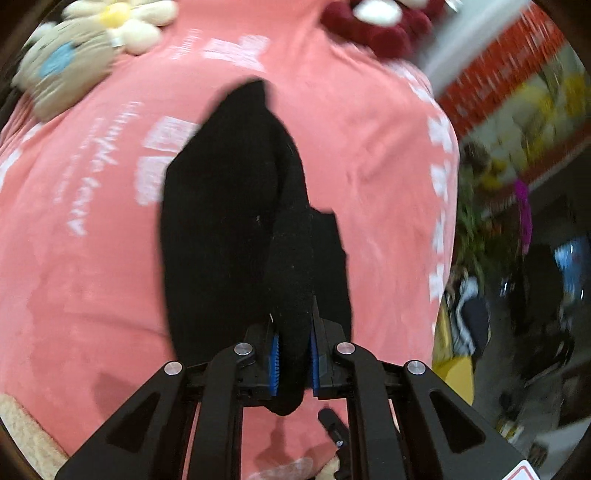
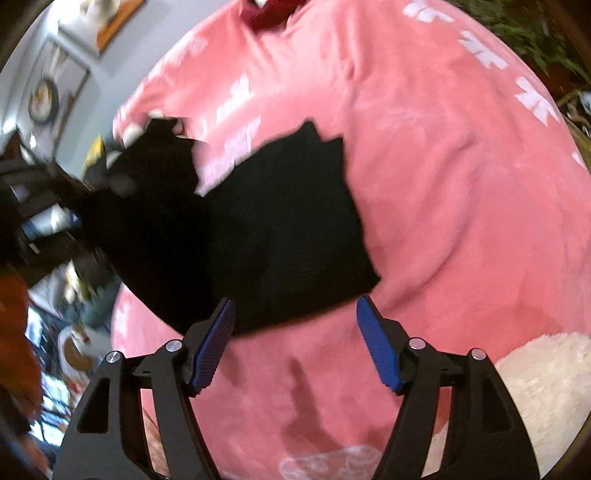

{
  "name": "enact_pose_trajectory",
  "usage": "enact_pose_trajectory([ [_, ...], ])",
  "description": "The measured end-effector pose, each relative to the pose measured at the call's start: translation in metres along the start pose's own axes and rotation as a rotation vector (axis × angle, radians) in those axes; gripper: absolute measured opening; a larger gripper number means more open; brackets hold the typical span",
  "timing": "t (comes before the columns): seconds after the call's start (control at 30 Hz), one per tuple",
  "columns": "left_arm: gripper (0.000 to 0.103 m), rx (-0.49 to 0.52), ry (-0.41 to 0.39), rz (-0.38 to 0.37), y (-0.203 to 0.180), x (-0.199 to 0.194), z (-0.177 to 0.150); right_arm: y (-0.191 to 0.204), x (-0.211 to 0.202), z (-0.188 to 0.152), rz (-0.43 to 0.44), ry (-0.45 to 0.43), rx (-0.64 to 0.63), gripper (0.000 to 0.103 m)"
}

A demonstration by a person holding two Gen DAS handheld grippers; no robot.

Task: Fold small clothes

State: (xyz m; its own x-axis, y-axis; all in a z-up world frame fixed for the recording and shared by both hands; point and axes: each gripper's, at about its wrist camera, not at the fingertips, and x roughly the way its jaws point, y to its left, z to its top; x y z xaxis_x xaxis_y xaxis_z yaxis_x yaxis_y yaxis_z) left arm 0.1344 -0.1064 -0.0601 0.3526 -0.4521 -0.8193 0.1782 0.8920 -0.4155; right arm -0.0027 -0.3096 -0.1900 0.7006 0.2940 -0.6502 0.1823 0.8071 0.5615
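A small black garment (image 1: 229, 206) lies on a pink blanket (image 1: 74, 258) with white lettering. My left gripper (image 1: 293, 354) is shut on a bunched fold of the black garment and lifts that part off the blanket; the rest trails forward. In the right wrist view the black garment (image 2: 280, 229) lies partly flat, its left part raised toward the left edge. My right gripper (image 2: 295, 332) is open and empty, just in front of the garment's near edge, above the pink blanket (image 2: 461, 184).
Plush flower cushions (image 1: 74, 55) and a dark red cushion (image 1: 373, 29) sit at the blanket's far end. A cream fluffy patch (image 2: 535, 387) lies at the near right. Cluttered room and floor lie beyond the blanket's edges.
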Motion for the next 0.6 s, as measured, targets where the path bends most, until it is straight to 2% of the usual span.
enact_pose_trajectory([
  [0.07, 0.009, 0.027, 0.036, 0.005, -0.02, 0.021, -0.01, -0.009, -0.011, 0.007, 0.019, -0.057, 0.035, 0.068],
  [0.13, 0.009, 0.046, 0.089, 0.02, -0.024, 0.043, -0.023, -0.016, -0.017, 0.015, 0.021, -0.088, 0.059, 0.068],
  [0.2, 0.012, 0.062, 0.144, 0.076, -0.023, 0.07, -0.037, -0.022, -0.021, 0.022, 0.022, -0.099, 0.08, 0.068],
  [0.3, 0.019, 0.108, 0.172, 0.17, -0.024, 0.089, -0.055, -0.022, -0.024, 0.041, 0.034, -0.076, 0.047, 0.069],
  [0.37, 0.032, 0.124, 0.157, 0.169, -0.024, 0.081, -0.065, -0.014, -0.022, 0.054, 0.035, -0.036, -0.026, 0.07],
  [0.43, 0.064, 0.133, 0.119, 0.154, -0.024, 0.064, -0.072, -0.007, -0.011, 0.066, 0.062, 0.038, -0.096, 0.072],
  [0.53, 0.076, 0.18, 0.059, 0.146, -0.027, 0.035, -0.083, -0.002, 0.02, 0.083, 0.156, 0.18, -0.082, 0.072],
  [0.6, 0.076, 0.203, 0.05, 0.157, -0.022, 0.02, -0.09, 0.003, 0.038, 0.088, 0.154, 0.216, -0.082, 0.072],
])
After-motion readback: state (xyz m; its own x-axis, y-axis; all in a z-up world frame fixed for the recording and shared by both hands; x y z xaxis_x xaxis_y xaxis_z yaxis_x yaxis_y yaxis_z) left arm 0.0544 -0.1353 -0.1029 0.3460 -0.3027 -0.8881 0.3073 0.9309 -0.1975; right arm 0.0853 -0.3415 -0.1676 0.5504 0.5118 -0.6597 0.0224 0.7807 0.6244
